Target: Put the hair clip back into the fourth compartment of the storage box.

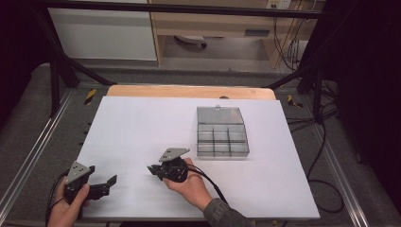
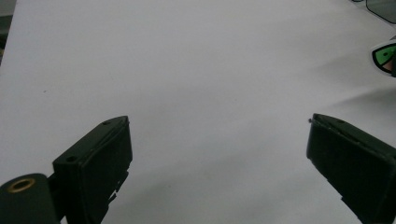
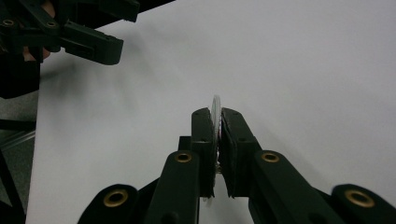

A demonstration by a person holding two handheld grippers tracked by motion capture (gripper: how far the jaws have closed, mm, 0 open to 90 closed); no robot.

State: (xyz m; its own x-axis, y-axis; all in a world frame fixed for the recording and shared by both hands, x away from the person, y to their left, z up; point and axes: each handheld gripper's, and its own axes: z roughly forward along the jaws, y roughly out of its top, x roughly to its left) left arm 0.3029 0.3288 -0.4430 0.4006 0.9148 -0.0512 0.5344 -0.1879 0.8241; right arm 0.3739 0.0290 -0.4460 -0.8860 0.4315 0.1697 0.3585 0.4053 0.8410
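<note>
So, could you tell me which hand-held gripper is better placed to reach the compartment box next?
Right, probably: the right hand-held gripper already pinches a thin disc and sits nearer the compartment box; the left hand-held gripper is open.

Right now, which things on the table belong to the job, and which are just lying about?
In the job:
- thin white disc, clamped edge-on in the right claw
- clear compartment box, lid open
- left claw, open, holding nothing

Lying about:
- cables behind the table
- black-and-yellow tape marks on the frame

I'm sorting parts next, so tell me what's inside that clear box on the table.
The clear box shows bare dividers and looks empty in the high view. The lid stands open behind; from this distance very small parts could go unnoticed.
</note>
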